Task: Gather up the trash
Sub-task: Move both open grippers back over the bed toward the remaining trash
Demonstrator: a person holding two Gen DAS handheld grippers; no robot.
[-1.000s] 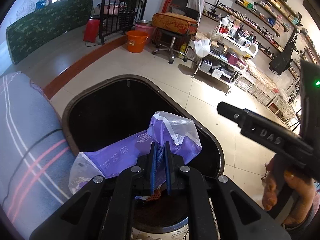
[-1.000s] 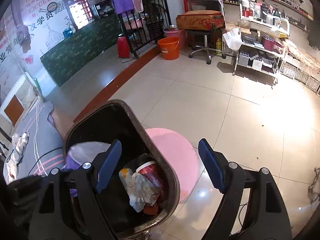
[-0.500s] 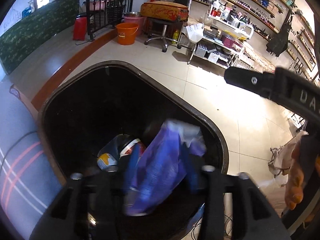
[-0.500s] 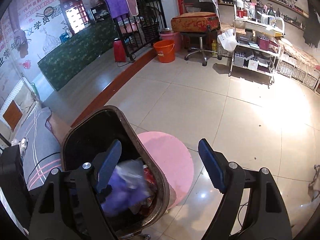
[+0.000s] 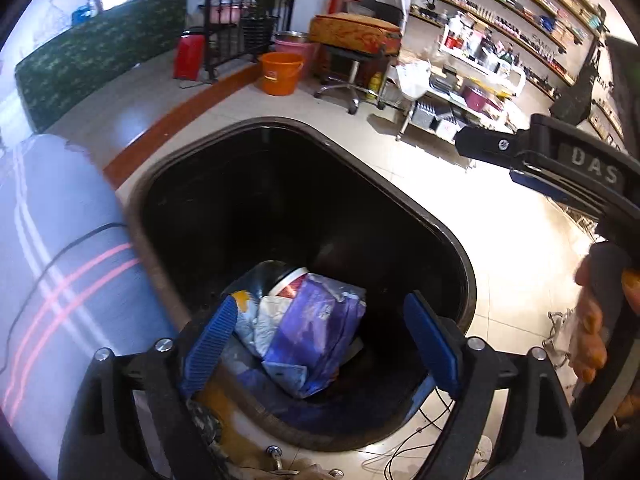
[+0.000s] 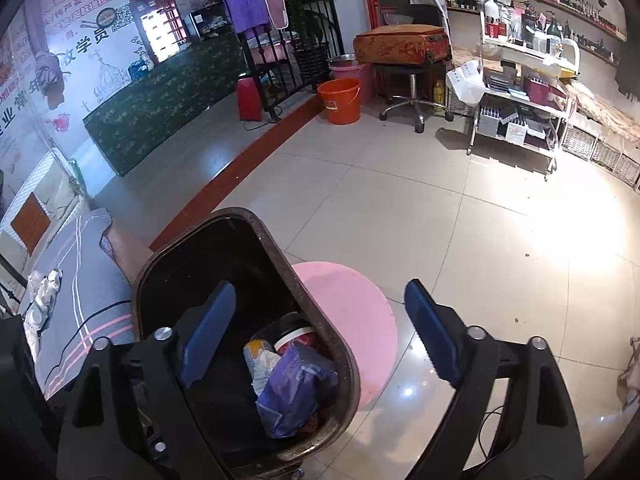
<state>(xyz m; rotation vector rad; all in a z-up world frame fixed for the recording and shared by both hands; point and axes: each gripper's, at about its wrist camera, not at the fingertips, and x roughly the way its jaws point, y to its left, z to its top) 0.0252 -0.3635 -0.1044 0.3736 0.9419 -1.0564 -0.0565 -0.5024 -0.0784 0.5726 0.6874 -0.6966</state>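
Note:
A black trash bin [image 5: 400, 196] stands on the tiled floor below both grippers; it also shows in the right wrist view [image 6: 280, 248]. A purple plastic bag [image 5: 316, 336] lies inside it on other trash, among it a cup with a white rim [image 5: 286, 278]. The bag also shows in the right wrist view [image 6: 292, 392]. My left gripper [image 5: 320, 336] is open and empty above the bin's mouth. My right gripper [image 6: 316, 328] is open and empty above the bin's right rim; its body shows in the left wrist view [image 5: 560, 164].
A round pink mat [image 6: 348, 320] lies on the floor right of the bin. A grey striped cloth surface [image 5: 48, 260] lies to the left with a black cable. An orange bucket [image 6: 340, 100], a stool, a white shelf cart [image 6: 524, 108] stand far back.
My left gripper was shut on the purple bag above the bin. It opened, and the bag dropped into the bin. The right gripper stayed open.

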